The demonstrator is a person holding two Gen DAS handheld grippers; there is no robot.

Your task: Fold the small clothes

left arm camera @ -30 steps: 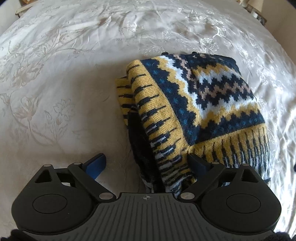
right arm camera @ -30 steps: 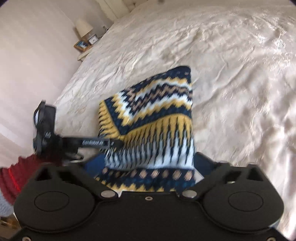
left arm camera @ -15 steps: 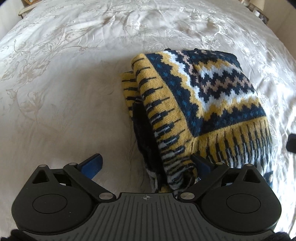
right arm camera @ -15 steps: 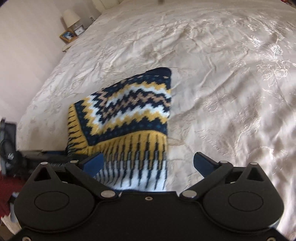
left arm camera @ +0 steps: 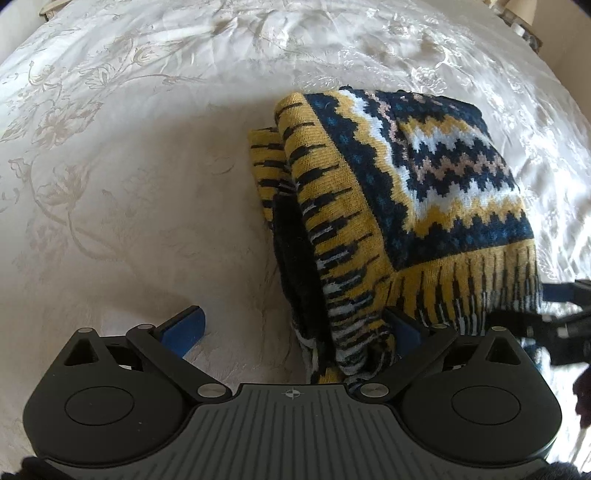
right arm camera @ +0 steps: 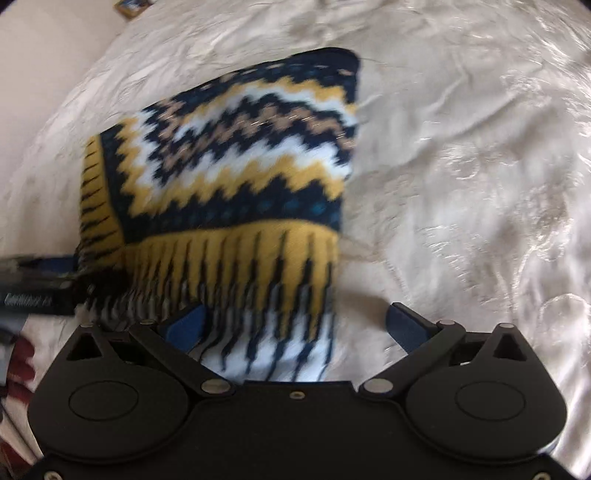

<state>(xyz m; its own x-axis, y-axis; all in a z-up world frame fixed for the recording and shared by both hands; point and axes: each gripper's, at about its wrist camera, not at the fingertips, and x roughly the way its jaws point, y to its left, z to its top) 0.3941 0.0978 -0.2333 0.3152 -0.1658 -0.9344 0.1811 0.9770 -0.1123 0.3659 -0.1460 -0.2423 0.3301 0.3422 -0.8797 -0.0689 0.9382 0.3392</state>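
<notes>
A folded knit sweater (left arm camera: 424,192) in navy, yellow and white zigzags lies on the white bedspread (left arm camera: 129,166). My left gripper (left arm camera: 291,325) is open, its near corner of the sweater lying between the spread blue fingers. My right gripper (right arm camera: 303,321) is open too, right at the sweater's (right arm camera: 243,166) yellow-fringed edge, which reaches in between its fingers. The right gripper shows at the right edge of the left wrist view (left arm camera: 554,317). The left gripper shows at the left edge of the right wrist view (right arm camera: 37,291).
The embroidered bedspread (right arm camera: 461,166) stretches around the sweater on all sides. A small picture frame (right arm camera: 131,5) stands at the far top left beside the bed. A bedside lamp (left arm camera: 517,11) is at the far top right.
My right gripper has moved back in toward the sweater's fringed edge after pulling away. The left gripper has barely moved and stays open at the near corner.
</notes>
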